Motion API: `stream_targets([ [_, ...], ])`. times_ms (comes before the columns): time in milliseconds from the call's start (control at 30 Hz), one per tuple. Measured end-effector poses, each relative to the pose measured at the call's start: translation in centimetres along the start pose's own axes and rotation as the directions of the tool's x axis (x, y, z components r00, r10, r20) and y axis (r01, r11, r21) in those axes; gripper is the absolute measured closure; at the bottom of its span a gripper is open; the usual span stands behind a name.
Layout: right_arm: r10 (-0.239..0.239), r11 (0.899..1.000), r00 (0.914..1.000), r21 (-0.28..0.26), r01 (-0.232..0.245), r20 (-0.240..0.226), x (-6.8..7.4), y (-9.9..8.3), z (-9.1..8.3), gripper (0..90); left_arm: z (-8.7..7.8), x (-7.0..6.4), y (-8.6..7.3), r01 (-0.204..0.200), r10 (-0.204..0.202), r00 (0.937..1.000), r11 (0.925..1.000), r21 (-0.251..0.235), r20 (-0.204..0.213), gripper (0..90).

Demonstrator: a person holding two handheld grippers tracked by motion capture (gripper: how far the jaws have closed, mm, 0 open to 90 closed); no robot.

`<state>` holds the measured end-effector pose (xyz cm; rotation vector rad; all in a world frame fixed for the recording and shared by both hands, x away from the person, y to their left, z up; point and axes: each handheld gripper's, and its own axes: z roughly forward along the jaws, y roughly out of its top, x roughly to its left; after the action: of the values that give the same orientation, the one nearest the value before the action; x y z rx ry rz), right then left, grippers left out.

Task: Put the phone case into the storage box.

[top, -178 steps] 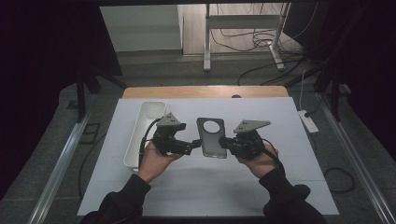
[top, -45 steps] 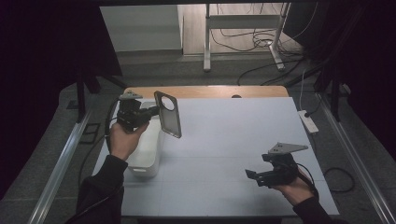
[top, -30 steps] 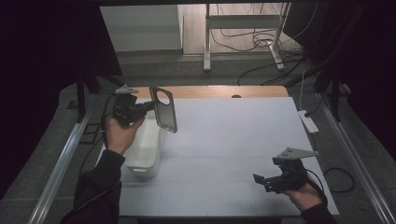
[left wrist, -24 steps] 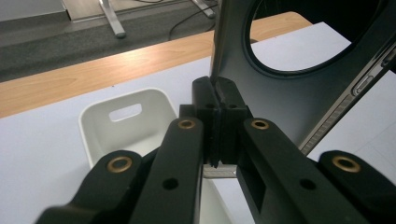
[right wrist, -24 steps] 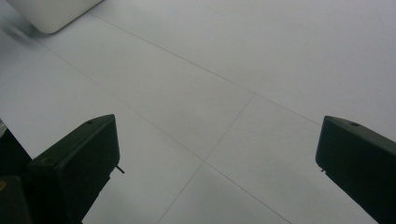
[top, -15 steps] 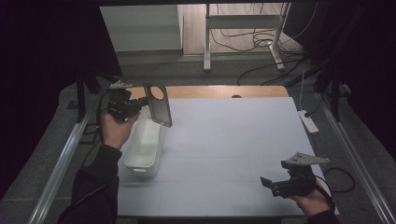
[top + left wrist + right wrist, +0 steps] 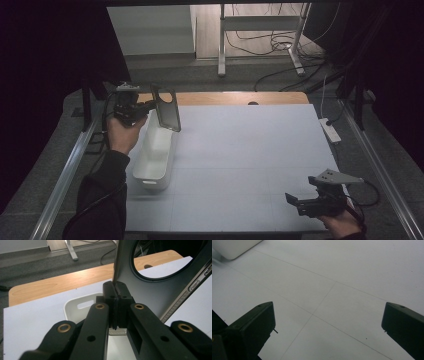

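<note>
Left gripper (image 7: 145,106) clamped on case (image 7: 166,108) edge above bin (image 7: 155,150). Looks light, stiff, thin, slick; best pinched at rim. Right gripper (image 7: 296,201) spread wide, empty.

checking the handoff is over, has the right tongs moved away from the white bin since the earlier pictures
Yes. The right tongs have pulled back from the table's middle to its near right corner, farther from the white bin, and stand open over bare table.

Phone case (image 7: 166,108) above the bin (image 7: 154,150) at the table's (image 7: 250,150) left
</note>
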<state>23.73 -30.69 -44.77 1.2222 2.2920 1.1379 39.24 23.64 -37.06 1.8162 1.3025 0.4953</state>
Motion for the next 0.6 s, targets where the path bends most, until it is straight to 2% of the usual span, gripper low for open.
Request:
stream_targets([
  [400, 0.025, 1.0, 0.9997, 0.012, -0.025, 0.008, -0.4, -1.1, -0.5, 0.0, 0.5, 1.0, 0.4, 0.015, -0.015, 0.9991, 0.9999, 0.001, -0.038, 89.0],
  [600, 0.036, 0.999, 0.9993, -0.003, -0.036, 0.012, -0.5, -1.2, -0.6, 0.0, 0.8, 1.4, 0.5, 0.022, -0.022, 0.9982, 0.9997, 0.004, -0.057, 89.0],
])
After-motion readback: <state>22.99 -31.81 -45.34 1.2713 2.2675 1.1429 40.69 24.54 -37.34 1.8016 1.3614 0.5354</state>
